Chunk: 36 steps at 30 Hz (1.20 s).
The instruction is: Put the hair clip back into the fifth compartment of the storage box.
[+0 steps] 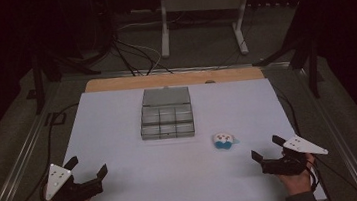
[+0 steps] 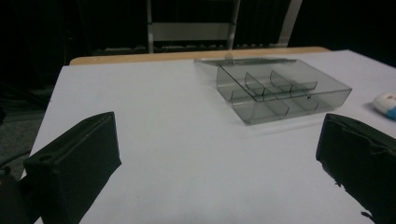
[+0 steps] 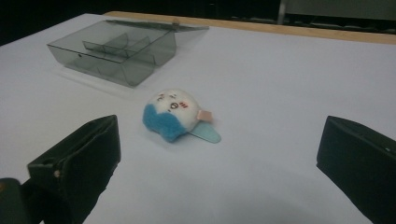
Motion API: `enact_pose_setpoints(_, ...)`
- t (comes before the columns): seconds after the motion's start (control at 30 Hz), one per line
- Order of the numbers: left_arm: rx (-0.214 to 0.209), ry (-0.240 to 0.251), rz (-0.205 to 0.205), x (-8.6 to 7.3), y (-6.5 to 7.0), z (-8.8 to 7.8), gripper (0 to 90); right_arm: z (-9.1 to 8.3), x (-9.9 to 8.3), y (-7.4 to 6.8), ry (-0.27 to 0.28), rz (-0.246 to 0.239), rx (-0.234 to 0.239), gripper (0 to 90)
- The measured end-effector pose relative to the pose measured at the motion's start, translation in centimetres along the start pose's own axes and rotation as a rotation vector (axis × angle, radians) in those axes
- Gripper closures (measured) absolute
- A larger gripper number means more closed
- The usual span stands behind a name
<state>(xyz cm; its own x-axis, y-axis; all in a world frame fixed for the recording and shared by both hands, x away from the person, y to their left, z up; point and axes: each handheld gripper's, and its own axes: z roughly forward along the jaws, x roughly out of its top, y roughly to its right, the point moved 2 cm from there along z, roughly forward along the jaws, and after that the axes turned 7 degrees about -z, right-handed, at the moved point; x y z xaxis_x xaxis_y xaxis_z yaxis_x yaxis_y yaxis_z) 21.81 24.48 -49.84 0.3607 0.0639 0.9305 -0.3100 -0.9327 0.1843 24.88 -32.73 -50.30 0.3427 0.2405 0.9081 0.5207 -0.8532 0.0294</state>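
Note:
A clear grey plastic compartment box (image 1: pixel 167 119) lies open in the middle of the white table, its lid folded back flat behind it; the box (image 2: pixel 275 91) is ahead of my left jaws, and the box (image 3: pixel 114 49) is at the upper left in the right gripper view. A small white and blue plush toy (image 1: pixel 224 140) lies to the right of the box; the toy (image 3: pixel 175 113) sits just ahead of my right jaws. My left gripper (image 1: pixel 87 167) rests open near the front left edge. My right gripper (image 1: pixel 267 146) rests open at the front right. Both hold nothing.
The white table top (image 1: pixel 120 137) has a wooden strip (image 1: pixel 174 79) along its far edge. Beyond it stand a white frame's legs (image 1: pixel 200 17) and cables on the floor. Metal rails run along both sides of the table.

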Motion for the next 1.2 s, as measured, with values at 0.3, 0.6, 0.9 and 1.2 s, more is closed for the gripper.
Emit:
enact_pose_setpoints(0.3, 0.024, -0.01, 0.012, -0.2, 0.4, 0.4, 0.5, 0.1, 0.1, -0.1, -0.031, 0.048, -0.051, 0.0)
enact_pose_setpoints(0.6, 0.042, 0.001, 0.012, -0.5, 0.3, 0.6, 0.5, 0.2, 2.9, -0.8, -0.041, 0.023, -0.084, 0.0)
enact_pose_setpoints(0.9, 0.059, 0.009, 0.004, -0.7, 0.0, 0.5, 0.5, 1.3, 4.7, -0.8, -0.07, 0.025, -0.098, 0.0)
enact_pose_setpoints(1.2, 0.075, 0.016, 0.011, -0.7, 0.0, 0.5, 0.5, 3.2, 5.4, -1.2, -0.098, 0.012, -0.087, 0.0)
